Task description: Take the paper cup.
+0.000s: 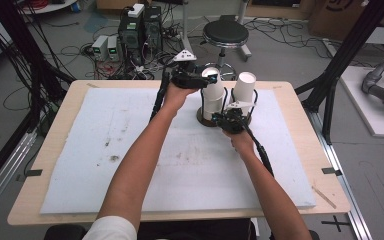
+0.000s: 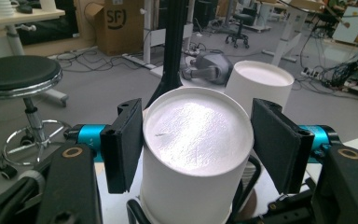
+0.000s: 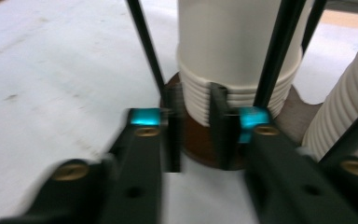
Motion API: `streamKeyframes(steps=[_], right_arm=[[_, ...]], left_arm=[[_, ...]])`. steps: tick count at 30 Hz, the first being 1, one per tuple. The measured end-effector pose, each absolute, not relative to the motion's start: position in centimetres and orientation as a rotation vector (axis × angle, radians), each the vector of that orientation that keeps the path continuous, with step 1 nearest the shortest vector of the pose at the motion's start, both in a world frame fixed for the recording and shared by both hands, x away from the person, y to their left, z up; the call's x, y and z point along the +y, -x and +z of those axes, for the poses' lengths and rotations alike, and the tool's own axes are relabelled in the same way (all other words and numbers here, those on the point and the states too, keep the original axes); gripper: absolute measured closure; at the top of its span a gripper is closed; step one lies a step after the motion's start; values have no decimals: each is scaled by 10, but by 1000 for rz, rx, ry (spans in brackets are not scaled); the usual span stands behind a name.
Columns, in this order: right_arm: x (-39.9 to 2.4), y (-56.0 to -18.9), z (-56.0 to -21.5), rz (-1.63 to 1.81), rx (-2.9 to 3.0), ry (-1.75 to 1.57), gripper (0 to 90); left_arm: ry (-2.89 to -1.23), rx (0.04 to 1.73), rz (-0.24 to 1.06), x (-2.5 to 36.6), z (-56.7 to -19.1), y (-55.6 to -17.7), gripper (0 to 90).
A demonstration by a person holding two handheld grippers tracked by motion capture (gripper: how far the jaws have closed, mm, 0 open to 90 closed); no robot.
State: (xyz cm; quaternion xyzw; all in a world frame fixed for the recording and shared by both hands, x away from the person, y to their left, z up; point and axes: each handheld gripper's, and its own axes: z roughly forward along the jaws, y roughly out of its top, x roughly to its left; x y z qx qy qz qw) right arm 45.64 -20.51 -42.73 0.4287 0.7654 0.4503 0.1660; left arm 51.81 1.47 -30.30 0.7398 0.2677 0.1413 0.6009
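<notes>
White foam mat (image 1: 130,165) covers a wooden table (image 1: 50,210). Beyond the far edge: black round stool (image 1: 225,34), computer towers (image 1: 140,27) and loose cables on the floor.

At the far centre of the mat a cup holder with a brown round base (image 1: 206,120) and thin black wire uprights (image 3: 279,51) carries two stacks of white paper cups, upside down, closed bottoms up. Left stack (image 1: 213,95) stands roughly upright, long axis vertical. Right stack (image 1: 244,89) leans a little to the right, its bottom end pointing up and away.

Left gripper (image 2: 196,140) comes in from the left at the top of the left stack. Its pads (image 2: 123,144) bracket the topmost cup (image 2: 198,154); left pad looks to touch the wall, right pad shows a narrow gap. Jaws spread wide, not clamped.

Right gripper (image 3: 193,128) sits low at the near side of the holder. Jaws nearly together with a small gap, at the brown base just under the ribbed cup rims (image 3: 223,93). Picture blurred; cannot tell whether they pinch anything.

The wire uprights stand between right gripper and cups.
</notes>
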Motion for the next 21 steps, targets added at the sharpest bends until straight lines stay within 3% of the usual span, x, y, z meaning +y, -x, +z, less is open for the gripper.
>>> streamKeyframes(steps=[3,10,21], right_arm=[[-213,-452,-419,1311,2216,-1227,563],[-226,-434,-403,1358,2231,-1145,389],[-257,-392,-397,1415,2312,-954,294]], left_arm=[[-1702,601,329,21,-296,-510,363],[-1665,564,328,33,-280,-493,363],[-1701,476,309,54,-285,-450,364]])
